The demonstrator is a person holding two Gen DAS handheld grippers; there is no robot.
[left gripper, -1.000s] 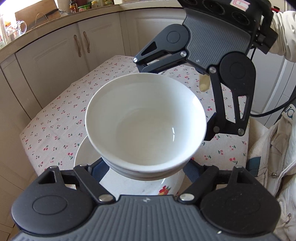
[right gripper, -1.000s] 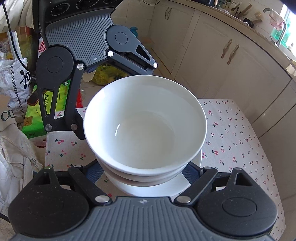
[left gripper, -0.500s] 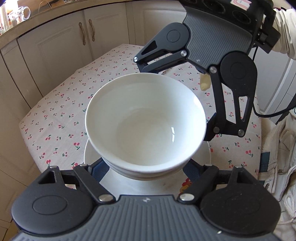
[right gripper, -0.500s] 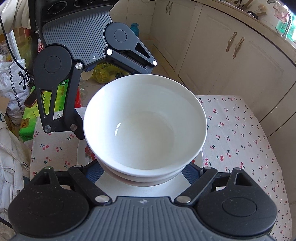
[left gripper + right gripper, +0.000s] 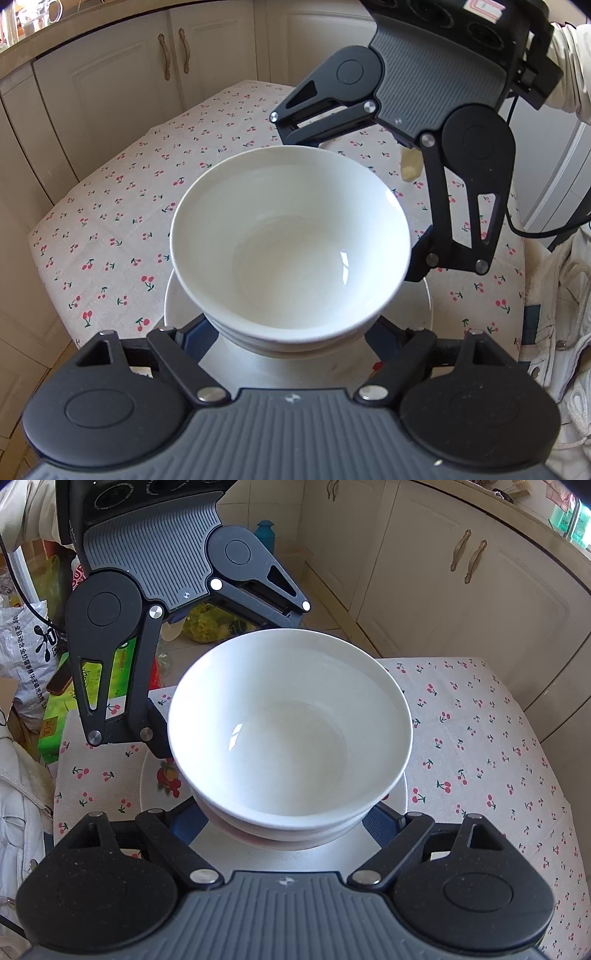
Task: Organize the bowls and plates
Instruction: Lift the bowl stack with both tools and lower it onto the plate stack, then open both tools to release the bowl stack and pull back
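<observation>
Between our left gripper [image 5: 291, 332] and right gripper [image 5: 288, 812] sit the stacked white bowls [image 5: 290, 243], each gripper's two fingers spread wide around the lower bowl from opposite sides. Beneath hangs a plate [image 5: 395, 794] over the cherry-print tablecloth [image 5: 480, 738], whose edge lies just beyond. Cabinets [image 5: 110, 92] stand well apart.

White bowls [image 5: 291, 254], nested and upright, sit centre frame above a white plate [image 5: 421, 314] showing at 6 o'clock
</observation>
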